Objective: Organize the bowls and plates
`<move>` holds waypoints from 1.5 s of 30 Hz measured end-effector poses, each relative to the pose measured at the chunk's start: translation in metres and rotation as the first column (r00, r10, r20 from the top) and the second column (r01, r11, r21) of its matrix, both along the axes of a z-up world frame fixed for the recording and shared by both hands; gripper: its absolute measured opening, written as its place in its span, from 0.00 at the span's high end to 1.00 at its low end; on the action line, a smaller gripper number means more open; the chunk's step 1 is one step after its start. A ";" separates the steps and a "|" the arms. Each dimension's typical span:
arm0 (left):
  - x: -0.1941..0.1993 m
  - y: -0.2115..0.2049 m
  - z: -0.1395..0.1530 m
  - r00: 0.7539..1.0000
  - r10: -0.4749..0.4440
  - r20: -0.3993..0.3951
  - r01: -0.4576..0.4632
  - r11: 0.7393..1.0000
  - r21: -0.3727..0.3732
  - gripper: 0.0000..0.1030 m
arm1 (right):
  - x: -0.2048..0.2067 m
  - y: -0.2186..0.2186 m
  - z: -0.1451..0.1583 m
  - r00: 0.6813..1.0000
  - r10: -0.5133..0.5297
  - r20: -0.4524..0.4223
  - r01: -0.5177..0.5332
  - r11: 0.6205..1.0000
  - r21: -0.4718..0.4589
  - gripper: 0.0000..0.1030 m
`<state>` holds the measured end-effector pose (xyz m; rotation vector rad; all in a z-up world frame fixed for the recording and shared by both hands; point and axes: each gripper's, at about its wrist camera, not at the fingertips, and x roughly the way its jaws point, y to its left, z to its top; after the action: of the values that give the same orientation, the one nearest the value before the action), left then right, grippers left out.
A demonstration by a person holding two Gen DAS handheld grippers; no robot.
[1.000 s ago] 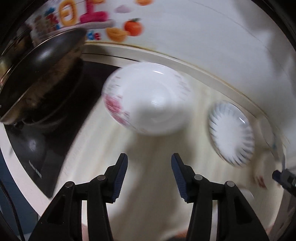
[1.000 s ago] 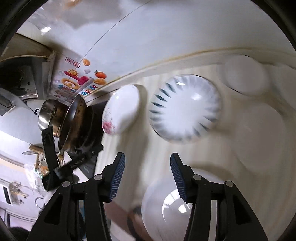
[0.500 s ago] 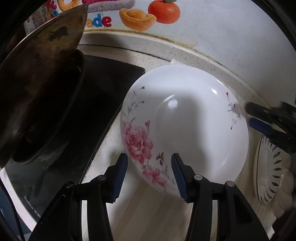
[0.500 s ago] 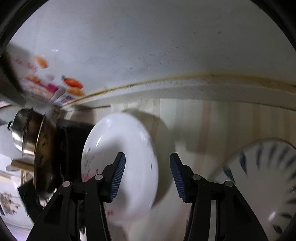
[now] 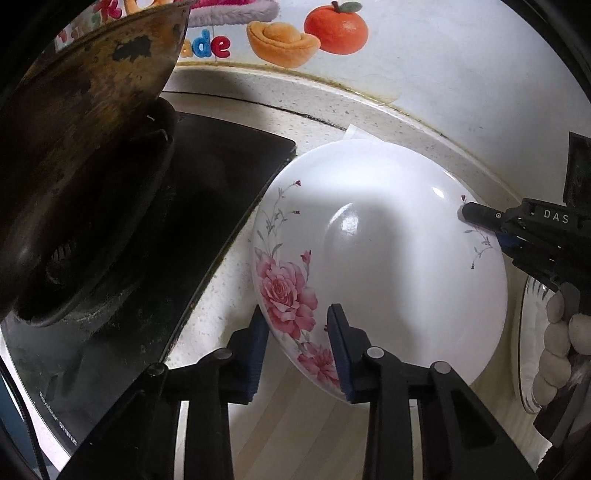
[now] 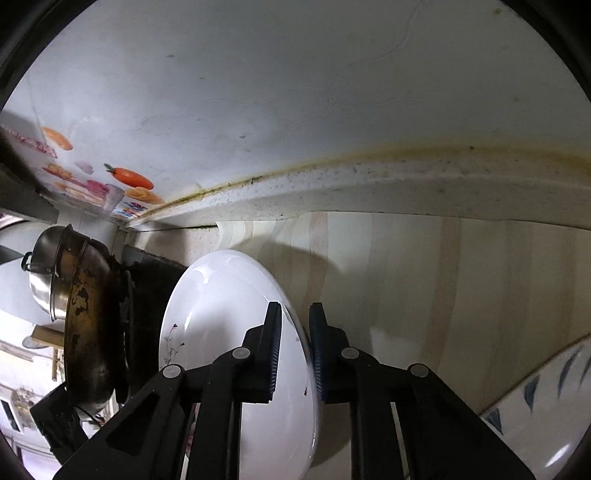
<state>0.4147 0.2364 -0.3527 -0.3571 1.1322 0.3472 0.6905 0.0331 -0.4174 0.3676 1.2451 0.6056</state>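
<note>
While your left tool (image 5: 295,347) is closing on the rose plate (image 5: 384,258) at lower centre, your right tool (image 6: 295,347) pinches its far rim; wok (image 5: 81,155) crowds left, striped plate (image 6: 546,406) right, desk (image 6: 443,280) open beyond.

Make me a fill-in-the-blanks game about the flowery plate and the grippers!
1. The flowers painted on the plate are ____.
2. The sticker fruit on the wall is the color ____.
3. The right gripper pinches the plate's ____.
4. To the left of the plate in the left view sits a rusty ____.

Missing words: pink; orange; rim; wok
</note>
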 end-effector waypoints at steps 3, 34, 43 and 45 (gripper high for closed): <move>-0.004 -0.004 0.001 1.000 -0.010 0.007 0.010 1.000 0.000 0.71 | -0.011 -0.007 0.009 1.000 0.012 0.018 -0.012 1.000 -0.018 0.83; -0.138 -0.199 0.086 0.962 -0.274 0.019 0.274 0.961 -0.039 0.71 | -0.276 -0.281 0.114 0.990 -0.121 0.077 0.119 0.992 0.033 0.83; -0.150 -0.257 0.046 0.929 -0.361 -0.085 0.360 0.932 -0.036 0.71 | -0.334 -0.344 0.063 0.984 -0.178 0.000 0.178 0.984 -0.013 0.83; -0.148 -0.265 0.041 0.922 -0.375 -0.098 0.375 0.927 -0.021 0.71 | -0.339 -0.350 0.054 0.982 -0.187 -0.007 0.187 0.982 -0.026 0.83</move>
<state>0.2667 -0.0284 -0.3122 -0.1183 1.2709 0.0252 0.3511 -0.3169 -0.3636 0.4609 1.2102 0.4274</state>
